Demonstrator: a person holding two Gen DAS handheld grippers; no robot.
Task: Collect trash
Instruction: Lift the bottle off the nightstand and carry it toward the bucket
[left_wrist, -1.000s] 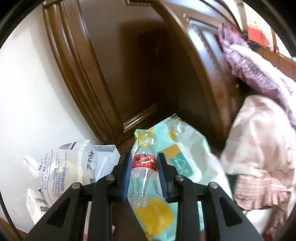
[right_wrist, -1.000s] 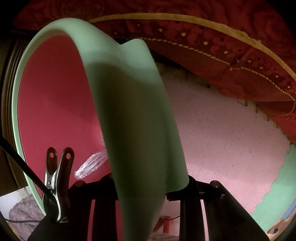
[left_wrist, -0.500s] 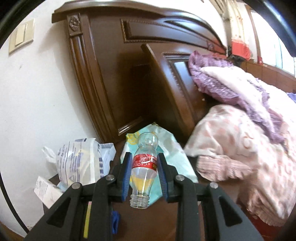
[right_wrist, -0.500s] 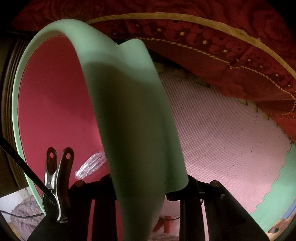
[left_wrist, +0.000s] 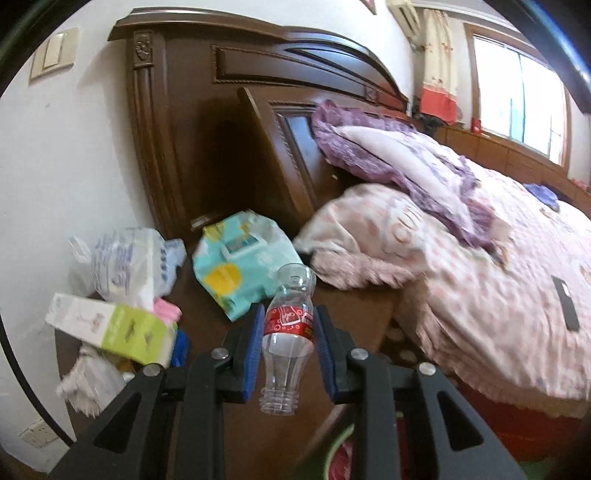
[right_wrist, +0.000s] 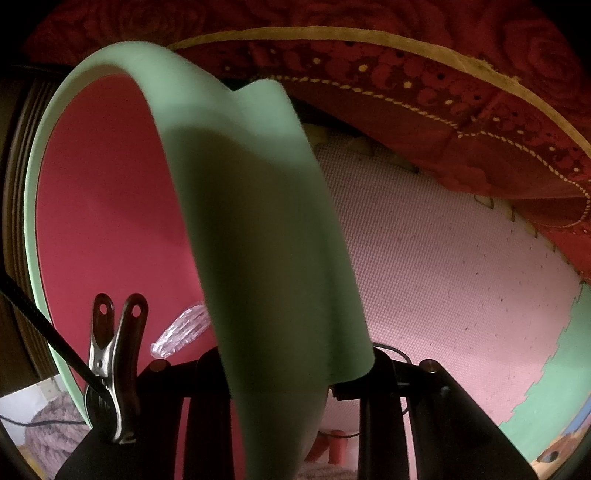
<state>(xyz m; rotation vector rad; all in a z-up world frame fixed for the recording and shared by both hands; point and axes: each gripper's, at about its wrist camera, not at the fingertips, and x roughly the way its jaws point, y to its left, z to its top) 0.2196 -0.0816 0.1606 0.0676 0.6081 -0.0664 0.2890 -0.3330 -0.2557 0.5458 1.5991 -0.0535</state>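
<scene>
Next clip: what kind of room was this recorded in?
A bedroom, almost certainly. A carved dark wooden headboard stands against the wall, a purple-frilled pillow leans on it, and a pink patterned quilt covers the bed beside a curtained window.

A: What is found ahead of the left tool (left_wrist: 288, 343)?
B: A wipes pack (left_wrist: 240, 266), with a plastic bag (left_wrist: 125, 262) and carton (left_wrist: 110, 328) to its left.
A: And to its right?
B: Passage is blocked by the bed (left_wrist: 480, 280); bare table (left_wrist: 354, 306) is left between.
</scene>
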